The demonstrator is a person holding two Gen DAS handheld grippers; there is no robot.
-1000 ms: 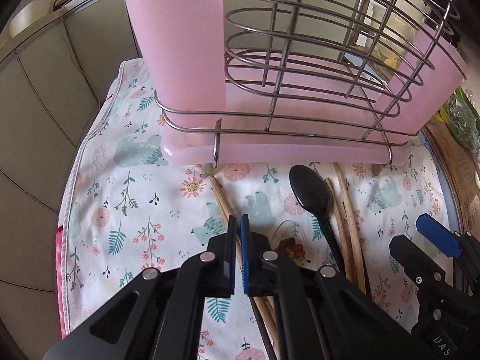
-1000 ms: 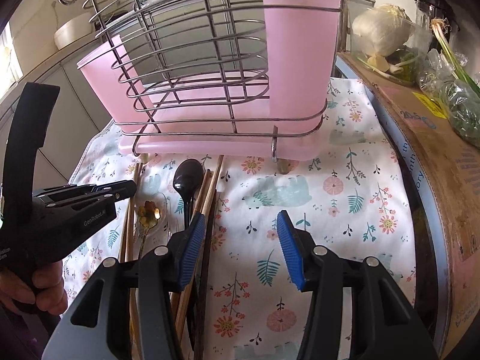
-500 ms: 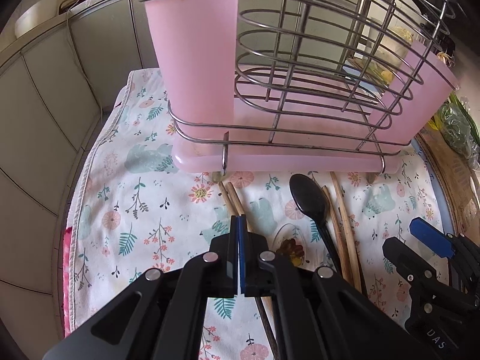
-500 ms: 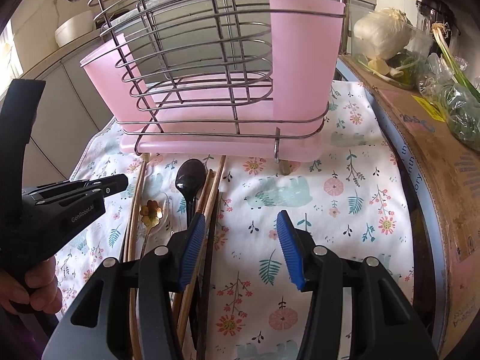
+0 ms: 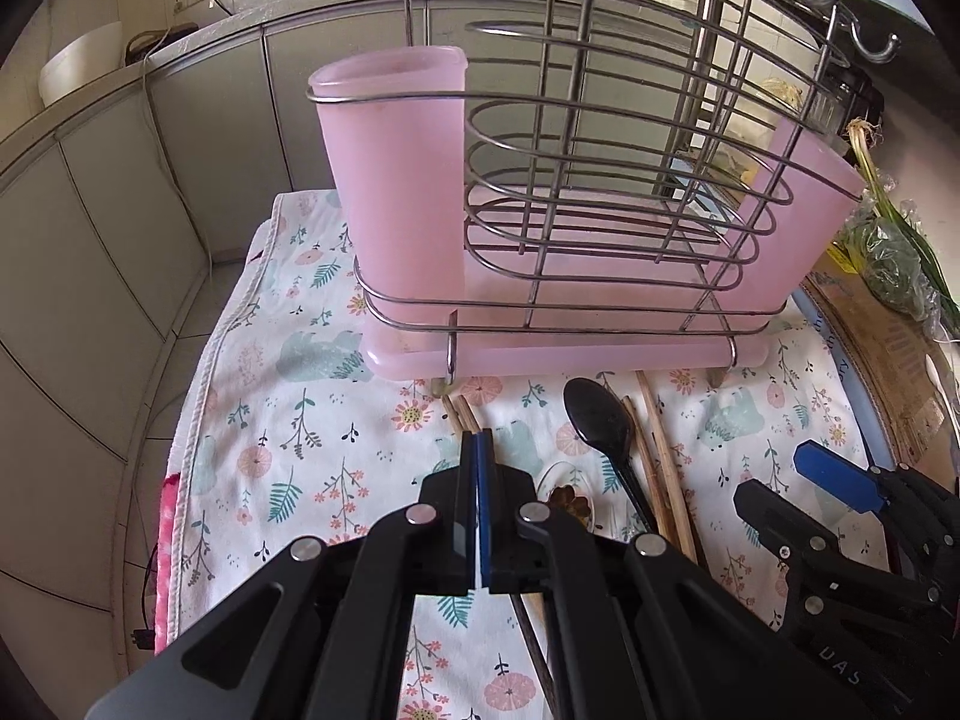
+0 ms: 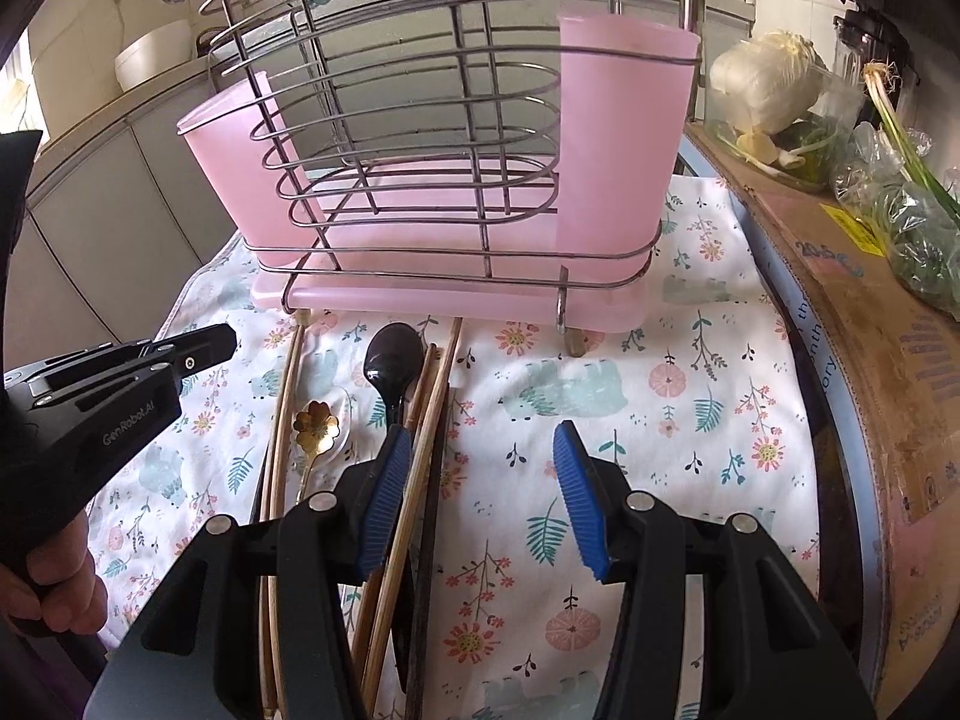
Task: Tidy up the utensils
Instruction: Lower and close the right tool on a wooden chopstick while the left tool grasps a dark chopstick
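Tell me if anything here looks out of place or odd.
The utensils do: a black spoon, a gold flower-handled spoon and wooden chopsticks lie loose on the floral cloth before the rack, whose pink cups look empty. Nothing looks spilled or broken.

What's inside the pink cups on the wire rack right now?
Nothing shows through the two pink cups on the wire rack. They look empty, but their bottoms are hidden from view.
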